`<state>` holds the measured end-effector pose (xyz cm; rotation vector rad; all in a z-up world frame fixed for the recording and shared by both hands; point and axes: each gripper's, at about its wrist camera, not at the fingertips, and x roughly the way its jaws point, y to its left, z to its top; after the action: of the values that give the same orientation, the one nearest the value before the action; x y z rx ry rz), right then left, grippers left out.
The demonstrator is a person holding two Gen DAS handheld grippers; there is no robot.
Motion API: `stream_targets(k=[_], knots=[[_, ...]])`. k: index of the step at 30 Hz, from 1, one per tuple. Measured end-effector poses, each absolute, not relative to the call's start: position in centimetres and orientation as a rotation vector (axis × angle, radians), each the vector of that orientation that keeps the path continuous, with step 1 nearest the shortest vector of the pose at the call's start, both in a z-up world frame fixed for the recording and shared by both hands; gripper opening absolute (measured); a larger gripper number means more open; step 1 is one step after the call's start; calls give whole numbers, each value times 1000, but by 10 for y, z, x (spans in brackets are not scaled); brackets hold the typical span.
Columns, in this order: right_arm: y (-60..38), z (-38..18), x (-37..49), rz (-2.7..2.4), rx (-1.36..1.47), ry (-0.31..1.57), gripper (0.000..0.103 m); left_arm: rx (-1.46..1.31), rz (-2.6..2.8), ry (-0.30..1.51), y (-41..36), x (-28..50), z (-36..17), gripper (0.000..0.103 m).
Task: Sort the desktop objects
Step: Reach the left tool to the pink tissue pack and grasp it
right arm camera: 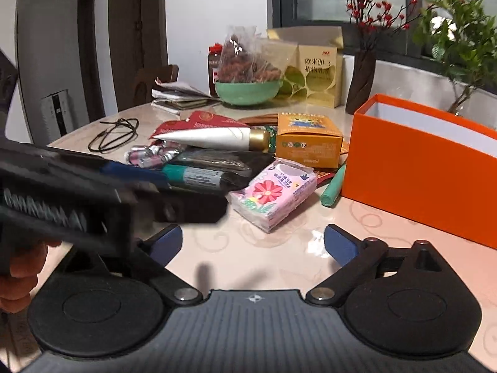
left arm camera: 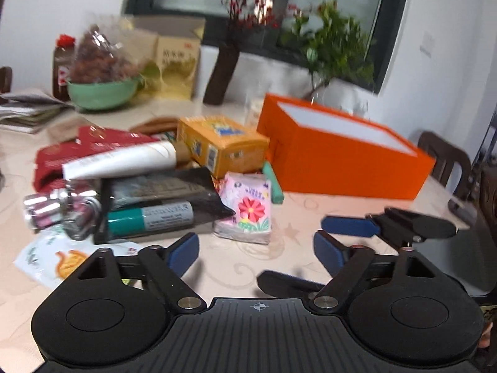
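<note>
Left gripper [left arm camera: 256, 250] jaws gape empty near the tissue pack [left arm camera: 247, 209] beside the orange box [left arm camera: 338, 158].

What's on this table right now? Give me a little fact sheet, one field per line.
surface: table with a pale swirl-patterned cover
container: orange box, open on top, at the right
clutter pile: pink tissue pack, yellow carton, white tube, green marker
further back: green bowl, potted plant
left gripper: open, empty
right gripper: open, empty
</note>
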<state>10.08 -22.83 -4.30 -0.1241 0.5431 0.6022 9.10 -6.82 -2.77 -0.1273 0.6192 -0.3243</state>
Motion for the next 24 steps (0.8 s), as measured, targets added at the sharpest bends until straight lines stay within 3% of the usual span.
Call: stream_targets(k=[6, 14, 17, 20, 24], knots=[[-223, -44, 121, 643, -132, 571, 87, -167, -344, 653, -70, 119, -36, 79], [-217, -45, 140, 660, -148, 586, 83, -205, -335, 676, -68, 146, -44, 78], [-215, -47, 148, 656, -142, 596, 83, -236, -342, 698, -66, 157, -47, 74], [-214, -49, 156, 664, -129, 627, 79, -242, -345, 712, -67, 165, -50, 59], [-216, -50, 158, 649, -126, 635, 69, -220, -341, 713, -70, 164, -50, 51]])
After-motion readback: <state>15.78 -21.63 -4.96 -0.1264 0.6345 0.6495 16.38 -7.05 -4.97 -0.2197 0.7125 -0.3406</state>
